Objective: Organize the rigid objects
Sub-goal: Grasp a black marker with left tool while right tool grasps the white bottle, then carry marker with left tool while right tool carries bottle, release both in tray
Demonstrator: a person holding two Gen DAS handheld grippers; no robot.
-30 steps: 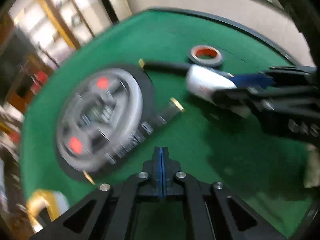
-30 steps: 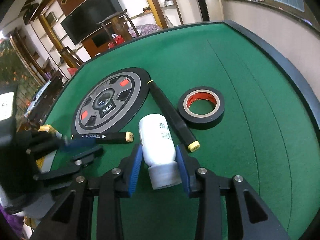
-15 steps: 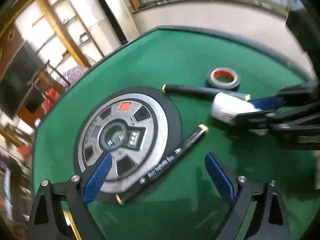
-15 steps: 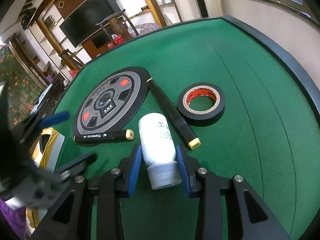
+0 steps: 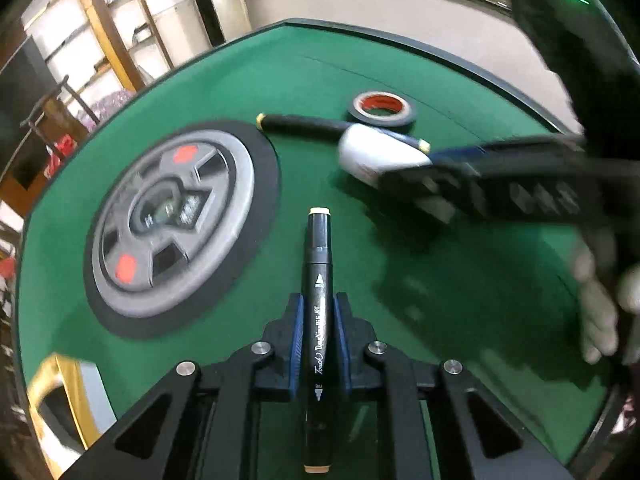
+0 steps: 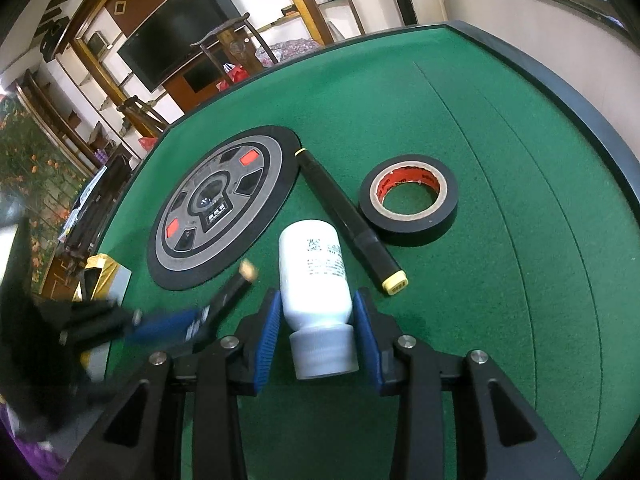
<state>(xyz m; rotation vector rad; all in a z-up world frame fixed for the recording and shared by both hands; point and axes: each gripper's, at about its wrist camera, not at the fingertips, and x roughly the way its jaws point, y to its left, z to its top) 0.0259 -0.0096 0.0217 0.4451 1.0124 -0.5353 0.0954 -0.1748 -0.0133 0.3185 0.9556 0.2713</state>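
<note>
My left gripper (image 5: 318, 312) is shut on a black marker (image 5: 318, 280) that points forward along the fingers, above the green felt. It shows blurred in the right wrist view (image 6: 230, 292). My right gripper (image 6: 316, 312) is shut on a white bottle (image 6: 314, 272) lying on its side, cap toward me; the bottle also shows in the left wrist view (image 5: 376, 154). A second black marker (image 6: 350, 216) with yellow ends lies on the felt beside the bottle. A roll of black tape (image 6: 408, 200) lies flat to its right.
A round grey and black dial panel (image 6: 224, 208) is set in the green table (image 6: 500, 280). The table's dark raised rim (image 6: 560, 88) curves along the right. A gold-edged box (image 5: 60, 400) sits at the near left edge.
My left gripper opened wide, then shut on the black marker that lay by the dial and turned it to point forward. My right gripper stayed shut on the bottle.
</note>
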